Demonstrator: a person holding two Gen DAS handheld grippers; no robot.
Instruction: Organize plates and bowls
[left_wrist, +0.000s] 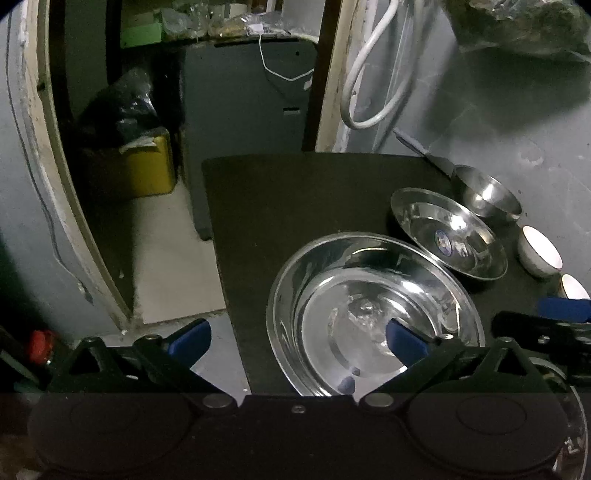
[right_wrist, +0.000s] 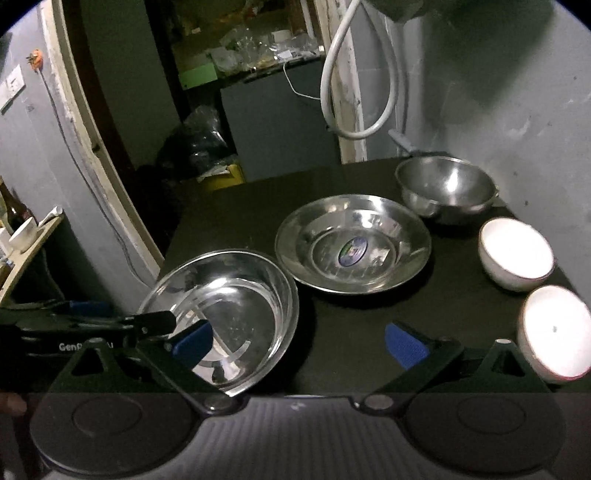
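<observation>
Right wrist view: my right tool (right_wrist: 299, 345) gapes empty over bare surface (right_wrist: 351, 332); glass bowl (right_wrist: 236, 295) lower left, nearer my left tool (left_wrist: 299, 338), also open, empty.

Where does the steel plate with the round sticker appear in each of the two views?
Left wrist view: the steel plate with the sticker sits right of centre, beyond the large shiny plate.
Right wrist view: it lies at centre, right of that large plate.
Shared landmark: the deep steel bowl behind it.
</observation>
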